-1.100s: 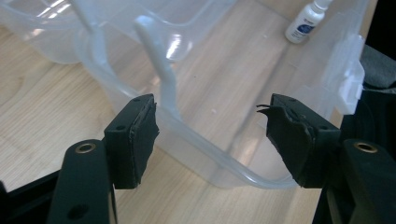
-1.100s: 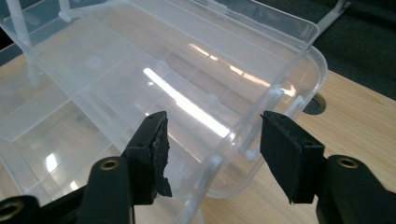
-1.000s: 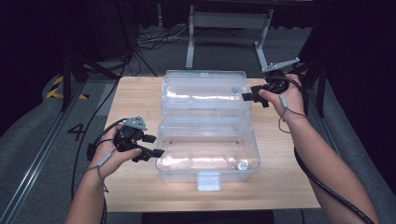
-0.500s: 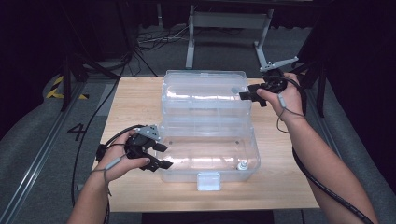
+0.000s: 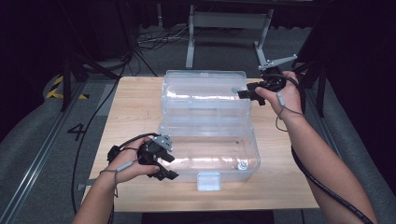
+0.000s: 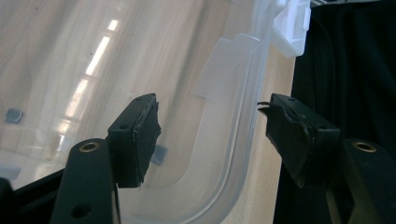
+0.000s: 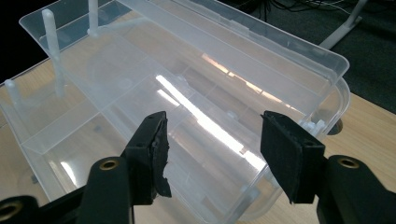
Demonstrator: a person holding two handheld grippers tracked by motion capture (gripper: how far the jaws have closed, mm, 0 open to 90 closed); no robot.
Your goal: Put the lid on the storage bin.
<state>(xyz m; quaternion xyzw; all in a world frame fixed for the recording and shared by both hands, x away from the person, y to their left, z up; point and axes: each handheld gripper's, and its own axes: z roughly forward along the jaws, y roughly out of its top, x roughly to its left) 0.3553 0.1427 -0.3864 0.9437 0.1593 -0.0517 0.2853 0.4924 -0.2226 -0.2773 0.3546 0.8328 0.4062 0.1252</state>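
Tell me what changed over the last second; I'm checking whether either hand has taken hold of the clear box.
The left gripper slid toward the person along the near left side of the clear box, ending at its front left corner, jaws open astride the wall without gripping. The right gripper stayed open at the raised lid. Box and table kept their places.
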